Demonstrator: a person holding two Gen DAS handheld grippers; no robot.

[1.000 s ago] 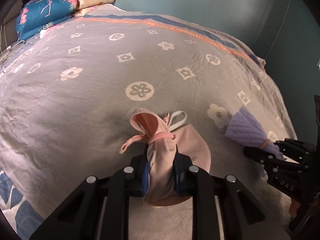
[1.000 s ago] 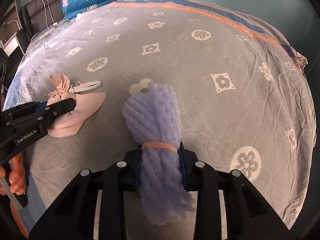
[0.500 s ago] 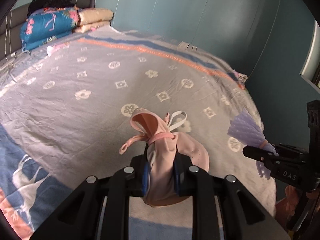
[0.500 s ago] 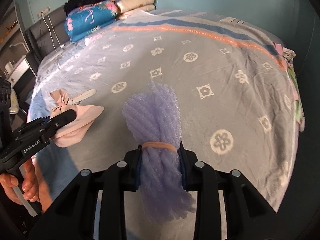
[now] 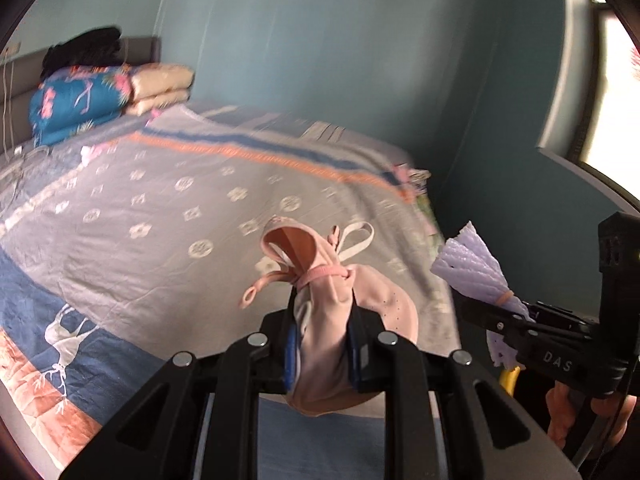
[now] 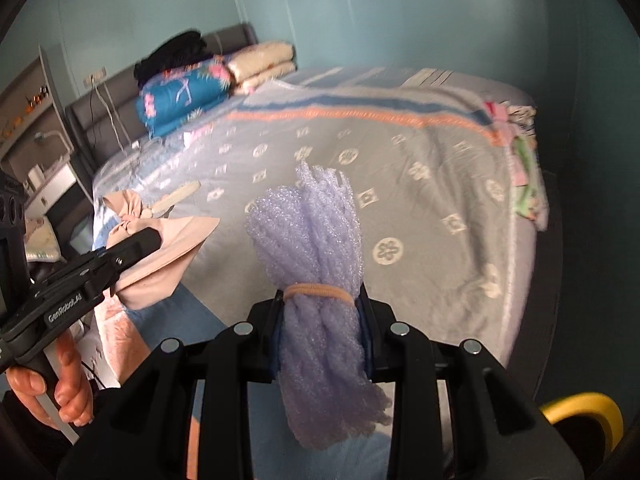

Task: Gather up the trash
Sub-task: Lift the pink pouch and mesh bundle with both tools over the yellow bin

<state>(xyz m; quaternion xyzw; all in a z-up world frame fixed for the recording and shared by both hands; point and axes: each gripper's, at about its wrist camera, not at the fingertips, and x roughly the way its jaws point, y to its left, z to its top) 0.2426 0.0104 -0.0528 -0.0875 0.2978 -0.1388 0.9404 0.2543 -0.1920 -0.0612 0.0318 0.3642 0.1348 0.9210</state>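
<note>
My left gripper (image 5: pixel 322 336) is shut on a pink tied cloth bundle (image 5: pixel 328 300) with a white strap, held in the air off the bed. The bundle and the left gripper also show in the right wrist view (image 6: pixel 160 240). My right gripper (image 6: pixel 322 332) is shut on a bundle of purple foam netting (image 6: pixel 316 248) bound by an orange rubber band. That netting also shows at the right of the left wrist view (image 5: pixel 472 268).
The bed (image 5: pixel 160 200) with a grey flower-patterned cover lies ahead and below. Folded blue and cream quilts (image 5: pixel 100 96) sit by the headboard. A yellow-rimmed bin (image 6: pixel 580 412) is at the lower right. A teal wall (image 5: pixel 320 40) stands behind, with a nightstand (image 6: pixel 40 184) at the left.
Both grippers have lifted up and pulled back from the bed with their bundles. The view now shows the far wall, the bed's edge and the yellow rim.
</note>
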